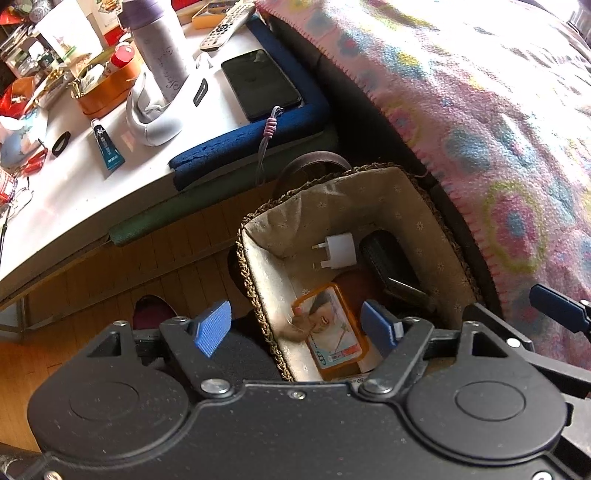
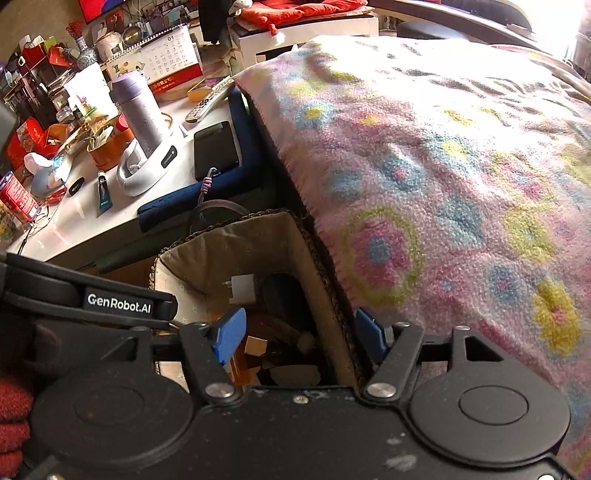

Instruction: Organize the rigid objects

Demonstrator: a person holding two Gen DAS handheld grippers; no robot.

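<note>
A woven basket [image 1: 258, 295] with a beige cloth lining stands on the floor between the table and the bed. In it lie a white plug adapter [image 1: 338, 252], a black case [image 1: 391, 266] and an orange box with a face on its label [image 1: 332, 328]. My left gripper [image 1: 295, 330] is open and empty, its blue fingers straddling the basket's left wall above the orange box. My right gripper [image 2: 301, 334] is open and empty above the same basket [image 2: 192, 251], straddling its right wall. The adapter [image 2: 242, 288] also shows in the right wrist view.
A white table [image 1: 85, 192] at the left holds a black phone [image 1: 260, 83], a remote [image 1: 225, 27], a purple-capped flask [image 1: 160, 44], a blue tube [image 1: 107, 144] and an orange tin [image 1: 107, 92]. A pink flowered blanket [image 1: 480, 110] covers the bed at the right. The floor is wooden.
</note>
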